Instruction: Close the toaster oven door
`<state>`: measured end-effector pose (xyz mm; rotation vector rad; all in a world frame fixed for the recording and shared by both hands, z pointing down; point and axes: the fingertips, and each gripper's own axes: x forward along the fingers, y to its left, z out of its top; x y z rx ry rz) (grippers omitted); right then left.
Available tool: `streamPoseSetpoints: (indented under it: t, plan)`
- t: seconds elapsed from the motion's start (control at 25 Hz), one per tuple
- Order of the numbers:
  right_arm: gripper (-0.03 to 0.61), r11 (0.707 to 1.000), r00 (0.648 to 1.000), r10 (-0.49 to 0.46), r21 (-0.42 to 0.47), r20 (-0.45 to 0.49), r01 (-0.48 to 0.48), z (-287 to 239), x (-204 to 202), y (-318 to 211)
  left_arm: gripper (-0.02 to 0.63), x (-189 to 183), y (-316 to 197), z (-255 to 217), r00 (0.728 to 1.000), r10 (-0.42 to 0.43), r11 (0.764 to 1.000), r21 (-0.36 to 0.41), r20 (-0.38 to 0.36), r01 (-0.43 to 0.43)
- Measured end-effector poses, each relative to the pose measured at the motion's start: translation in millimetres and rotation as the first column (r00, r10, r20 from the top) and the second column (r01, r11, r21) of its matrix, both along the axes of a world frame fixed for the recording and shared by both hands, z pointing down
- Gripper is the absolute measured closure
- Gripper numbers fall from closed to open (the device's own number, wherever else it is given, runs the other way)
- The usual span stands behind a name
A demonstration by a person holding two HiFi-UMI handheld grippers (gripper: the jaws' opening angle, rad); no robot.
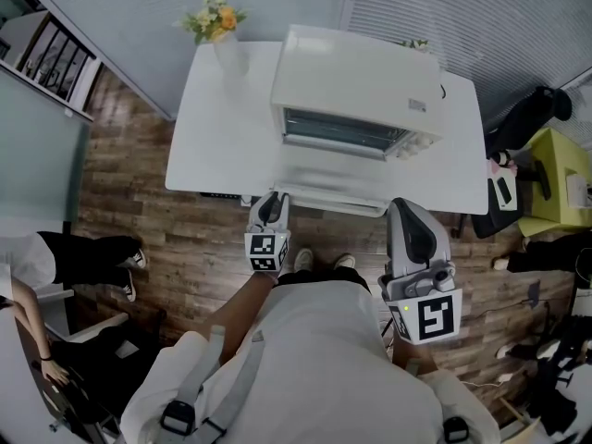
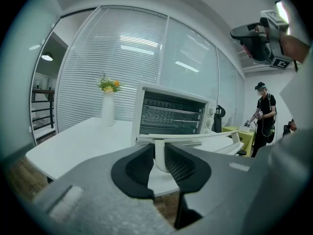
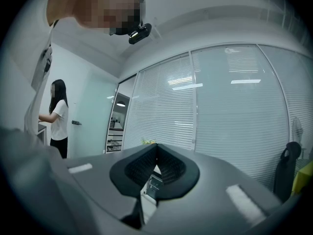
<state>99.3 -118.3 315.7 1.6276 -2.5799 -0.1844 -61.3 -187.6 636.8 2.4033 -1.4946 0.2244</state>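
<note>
Upper left of the head view, a white vase with yellow flowers (image 1: 225, 49) stands near the back corner of the white tabletop (image 1: 208, 146). Below it, at the tabletop's front edge, is the left hand-held gripper (image 1: 272, 200). It's clamped on the white bar handle (image 2: 195, 137) of the toaster oven door (image 1: 338, 176). In the left gripper view the dark ribbed pads (image 2: 138, 166) pinch the handle's left post from both sides, with pretty much no gap.

The door is wide open, lying roughly flat and sticking out toward the person past the front edge of the tabletop. Right behind it the boxy white toaster oven (image 1: 356, 81) sits middle-right on the tabletop, with a wire rack visible inside and knobs at its right end.

The right hand-held gripper (image 1: 404, 209) is in the lower right of the frame, off the front edge and clear of the door, with its marker cube facing the camera. In the right gripper view its jaws are pressed together at the tips with nothing between them, aimed up at the window blinds (image 3: 230, 106). At the far right edge there's a yellow-green piece of furniture (image 1: 555, 169) on the wood floor (image 1: 120, 192).
</note>
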Motion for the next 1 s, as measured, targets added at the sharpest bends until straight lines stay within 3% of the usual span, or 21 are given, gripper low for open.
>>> streamPoseSetpoints:
  t: [1.0]
  plan:
    - [0.574, 1.0, 1.0, -0.008, 0.011, 0.002, 0.008, -4.2, -0.6, -3.2, 0.534, 3.4, -20.9, -33.7, 0.999, -0.014, 0.999, 0.047, -0.035, 0.016]
